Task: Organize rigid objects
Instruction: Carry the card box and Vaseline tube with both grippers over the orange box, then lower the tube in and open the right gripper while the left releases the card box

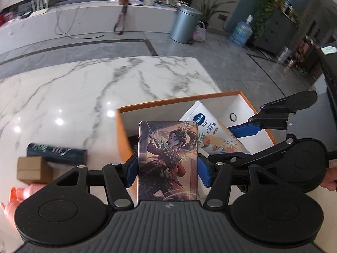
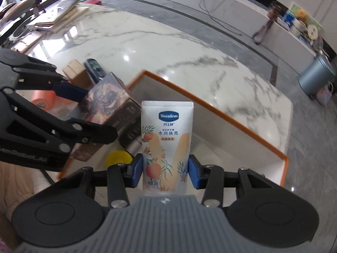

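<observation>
My left gripper (image 1: 167, 168) is shut on an illustrated card box (image 1: 167, 158), held upright just in front of the orange-rimmed white box (image 1: 179, 103). My right gripper (image 2: 166, 170) is shut on a white Vaseline tube (image 2: 166, 139), which hangs above that same orange-rimmed box (image 2: 210, 107). In the left wrist view the Vaseline tube (image 1: 212, 135) sits over the box interior, with the right gripper (image 1: 236, 143) around it. The right wrist view shows the left gripper (image 2: 92, 116) holding the card box (image 2: 105, 103) at the container's left edge.
On the marble table left of the container lie a dark patterned box (image 1: 56, 150), a brown carton (image 1: 33, 168) and pink bottles (image 1: 23, 191). A yellow round object (image 2: 118, 158) shows below the card box. A grey bin (image 1: 184, 24) stands on the floor beyond the table.
</observation>
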The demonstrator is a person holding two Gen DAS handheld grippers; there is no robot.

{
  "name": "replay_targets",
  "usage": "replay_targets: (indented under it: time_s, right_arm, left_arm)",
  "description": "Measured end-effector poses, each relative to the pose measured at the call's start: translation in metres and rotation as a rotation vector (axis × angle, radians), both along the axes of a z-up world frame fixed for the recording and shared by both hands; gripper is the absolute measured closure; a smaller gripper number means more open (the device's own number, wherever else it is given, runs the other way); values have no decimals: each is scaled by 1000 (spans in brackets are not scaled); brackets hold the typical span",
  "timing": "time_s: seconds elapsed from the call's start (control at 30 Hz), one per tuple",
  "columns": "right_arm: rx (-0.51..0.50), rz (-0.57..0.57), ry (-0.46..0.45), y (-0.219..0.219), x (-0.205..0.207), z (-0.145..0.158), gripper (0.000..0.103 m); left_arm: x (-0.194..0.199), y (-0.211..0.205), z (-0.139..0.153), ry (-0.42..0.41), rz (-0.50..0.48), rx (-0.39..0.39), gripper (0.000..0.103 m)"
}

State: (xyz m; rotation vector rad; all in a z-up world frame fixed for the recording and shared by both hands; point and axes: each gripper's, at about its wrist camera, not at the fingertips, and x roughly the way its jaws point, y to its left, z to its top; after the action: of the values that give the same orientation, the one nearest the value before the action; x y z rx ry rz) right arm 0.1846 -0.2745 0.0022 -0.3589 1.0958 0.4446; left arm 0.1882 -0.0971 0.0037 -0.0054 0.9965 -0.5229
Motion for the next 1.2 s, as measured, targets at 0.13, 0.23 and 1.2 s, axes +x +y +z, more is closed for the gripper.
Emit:
replay_targets:
  time_s: [0.13,0.23,1.2]
  right_arm:
    - [-13,-61,29,-24,6,-17,57]
    - [-22,-110,61,-41,12,-34,57]
    - [-253,-226,113,-77,43,-108,57]
  left_arm:
    - [6,-25,-6,10,-47,26,37]
    - [10,-41,-15,24,-64,49,37]
    - [15,-100,-80,165,-175,286,37]
